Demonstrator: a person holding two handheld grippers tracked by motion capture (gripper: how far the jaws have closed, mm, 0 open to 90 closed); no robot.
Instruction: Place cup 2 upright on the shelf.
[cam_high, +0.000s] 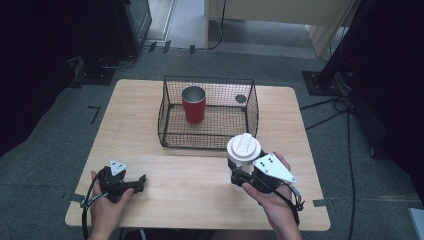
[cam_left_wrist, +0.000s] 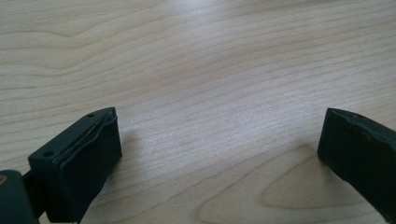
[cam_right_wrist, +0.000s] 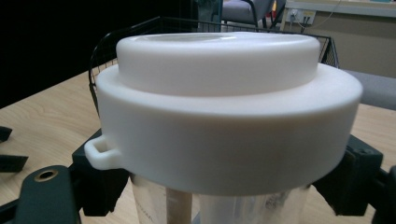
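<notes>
One wooden table (cam_high: 150, 115) carries everything, and the biggest thing on it is a black wire basket (cam_high: 172, 107) standing at its far middle, open at the top. Inside the basket a red cup (cam_high: 194, 105) stands upright toward the left half, with free mesh floor to its right. Nearer the person, just outside the basket's front right corner, is a clear tumbler with a white lid (cam_high: 243, 147); in the right gripper view the lid (cam_right_wrist: 224, 116) is seated flat and level, a small tab jutting from its edge. The right gripper (cam_high: 239, 175) has its jaws closed on the tumbler's clear body just below the lid, one pad on each side. The left gripper (cam_high: 136, 184) rests low at the near left of the table, well apart from the tumbler, its jaws spread wide with nothing but bare wood between them.

Judging from this, the step in hand is carrying the gripped tumbler toward the basket. The next move seems to call for raising it high enough that its base clears the front rim, taking it forward over the wire, and lowering it upright onto the free floor right of the red cup without knocking it.
</notes>
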